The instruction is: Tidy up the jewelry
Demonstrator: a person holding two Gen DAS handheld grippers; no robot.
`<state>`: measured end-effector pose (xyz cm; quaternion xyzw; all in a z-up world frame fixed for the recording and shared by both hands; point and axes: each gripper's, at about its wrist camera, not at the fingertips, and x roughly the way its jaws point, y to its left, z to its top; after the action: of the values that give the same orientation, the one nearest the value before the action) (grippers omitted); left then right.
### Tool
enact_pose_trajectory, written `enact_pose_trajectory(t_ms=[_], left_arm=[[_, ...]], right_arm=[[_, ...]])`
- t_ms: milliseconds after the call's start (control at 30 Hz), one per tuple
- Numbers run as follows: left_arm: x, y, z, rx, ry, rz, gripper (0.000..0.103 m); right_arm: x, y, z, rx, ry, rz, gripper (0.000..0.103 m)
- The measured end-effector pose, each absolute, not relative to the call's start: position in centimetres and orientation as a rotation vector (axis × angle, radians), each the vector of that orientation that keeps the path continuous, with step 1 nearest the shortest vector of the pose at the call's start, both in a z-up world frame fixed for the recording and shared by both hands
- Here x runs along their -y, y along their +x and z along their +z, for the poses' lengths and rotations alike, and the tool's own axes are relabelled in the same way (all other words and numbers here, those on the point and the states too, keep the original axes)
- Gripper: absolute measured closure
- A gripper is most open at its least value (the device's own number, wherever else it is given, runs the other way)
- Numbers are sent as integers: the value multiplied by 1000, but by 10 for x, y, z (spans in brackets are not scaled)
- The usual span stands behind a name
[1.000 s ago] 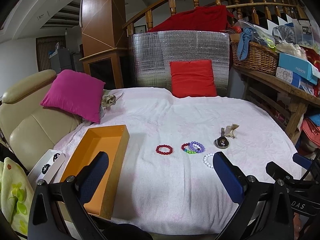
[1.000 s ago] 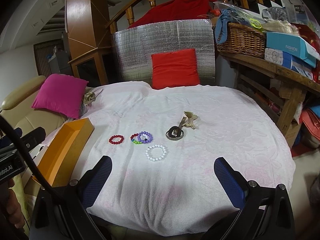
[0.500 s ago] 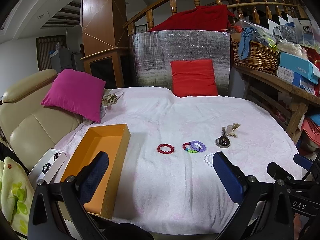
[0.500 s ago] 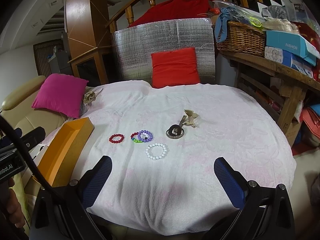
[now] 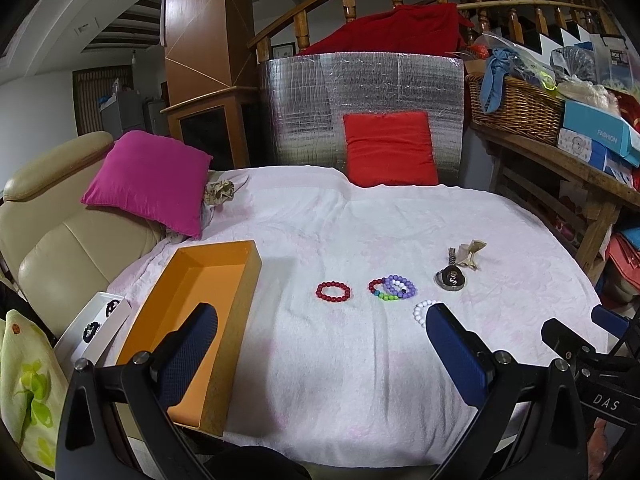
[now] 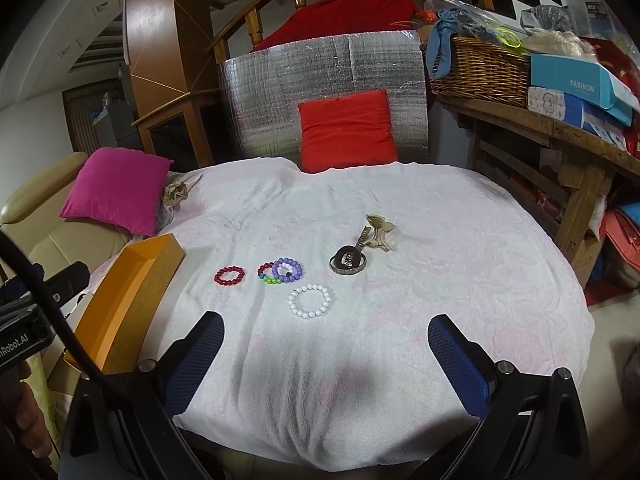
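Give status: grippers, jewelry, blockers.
Left gripper and right gripper open, empty. Red bracelet, purple bracelet, white bracelet, watch on white cloth; orange box empty. Nothing in the way.

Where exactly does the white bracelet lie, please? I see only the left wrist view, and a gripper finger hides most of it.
Observer: The white bracelet lies flat as a full ring, apart from the purple bracelet.
Operator: Thank you. Is the right gripper holding anything?
Observer: No. The right gripper is open, with nothing between its fingers.
Operator: Does anything lie between it and the white bracelet?
Observer: Only bare white cloth.
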<state>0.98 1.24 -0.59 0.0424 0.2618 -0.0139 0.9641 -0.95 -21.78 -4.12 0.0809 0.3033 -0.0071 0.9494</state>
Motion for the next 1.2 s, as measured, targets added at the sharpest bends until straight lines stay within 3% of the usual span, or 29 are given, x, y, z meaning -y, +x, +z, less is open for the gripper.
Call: enact_pose_trajectory(t_ms=[400, 633, 1133, 1200], left_arm=[[-15, 20, -12, -552, 85, -26, 0], [-17, 68, -39, -653, 65, -34, 0], [20, 201, -103, -676, 3, -77, 0], [26, 209, -112, -656, 20, -70, 0]], right_arm=[[223, -2, -40, -617, 164, -21, 0], [245, 35, -53, -646, 188, -35, 0], [321, 207, -119, -796, 464, -42, 0], [319, 228, -131, -847, 472, -71, 4]])
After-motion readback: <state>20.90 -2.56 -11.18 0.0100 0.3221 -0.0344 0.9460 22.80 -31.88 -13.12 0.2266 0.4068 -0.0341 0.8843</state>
